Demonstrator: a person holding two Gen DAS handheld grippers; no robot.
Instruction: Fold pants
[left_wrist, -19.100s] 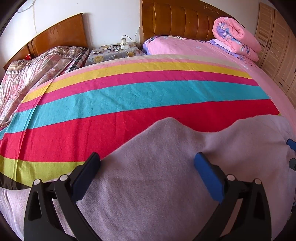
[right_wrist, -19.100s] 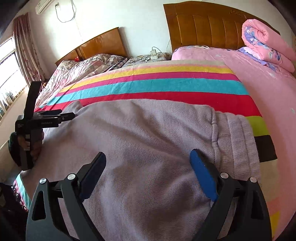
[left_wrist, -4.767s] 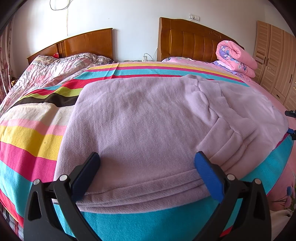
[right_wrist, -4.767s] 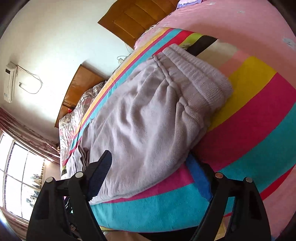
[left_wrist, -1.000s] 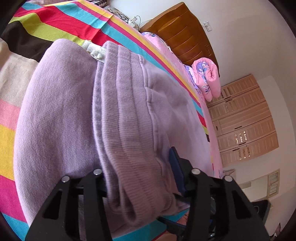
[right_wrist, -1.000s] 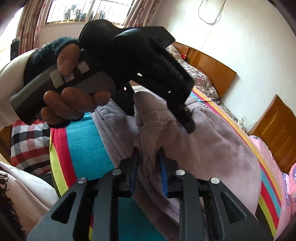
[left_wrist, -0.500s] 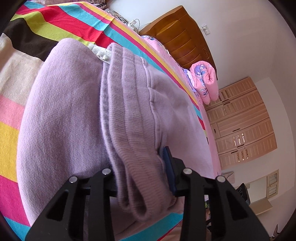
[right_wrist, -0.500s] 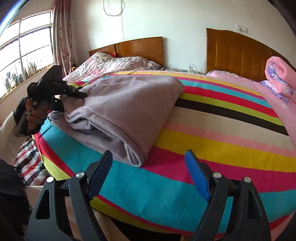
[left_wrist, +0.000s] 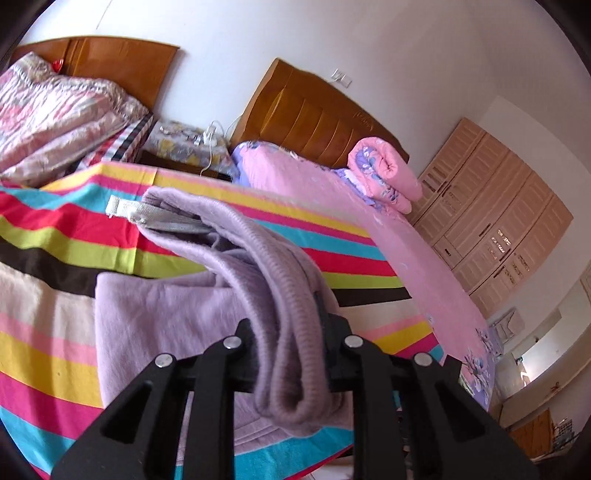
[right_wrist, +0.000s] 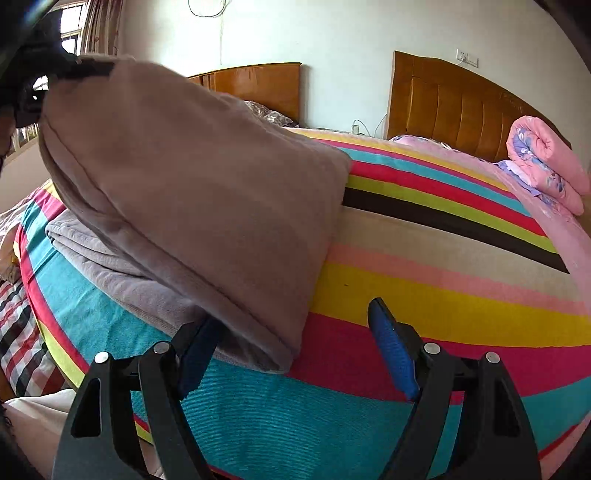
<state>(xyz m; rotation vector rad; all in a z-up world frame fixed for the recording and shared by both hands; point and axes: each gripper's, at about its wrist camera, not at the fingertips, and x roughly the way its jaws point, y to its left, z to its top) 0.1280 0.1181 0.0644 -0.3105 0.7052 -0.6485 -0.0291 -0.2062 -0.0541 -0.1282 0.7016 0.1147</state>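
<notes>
The lilac knit pants (left_wrist: 159, 317) lie folded on the striped blanket (left_wrist: 48, 258). Their ribbed waistband end (left_wrist: 284, 295) is raised off the bed. My left gripper (left_wrist: 291, 332) is closing tighter on that waistband, and its pads press on the bunched fabric. In the right wrist view the pants (right_wrist: 207, 206) slope up to the left gripper (right_wrist: 79, 66) at the top left. My right gripper (right_wrist: 291, 354) is open low at the bed's near edge. The pants' folded corner hangs over its left finger (right_wrist: 195, 354), and the pads are not pressing on it.
A rolled pink quilt (right_wrist: 546, 162) sits by the wooden headboard (right_wrist: 443, 103) on the pink sheet. A second bed with a floral quilt (left_wrist: 55, 122) and a cluttered nightstand (left_wrist: 184, 140) stand at the back. Wardrobe doors (left_wrist: 498, 221) are on the right. Checked cloth (right_wrist: 18, 332) hangs lower left.
The left gripper has risen with the waistband, lifting that end off the bed. The right gripper let go of the pants, opened, and now sits close under the folded corner.
</notes>
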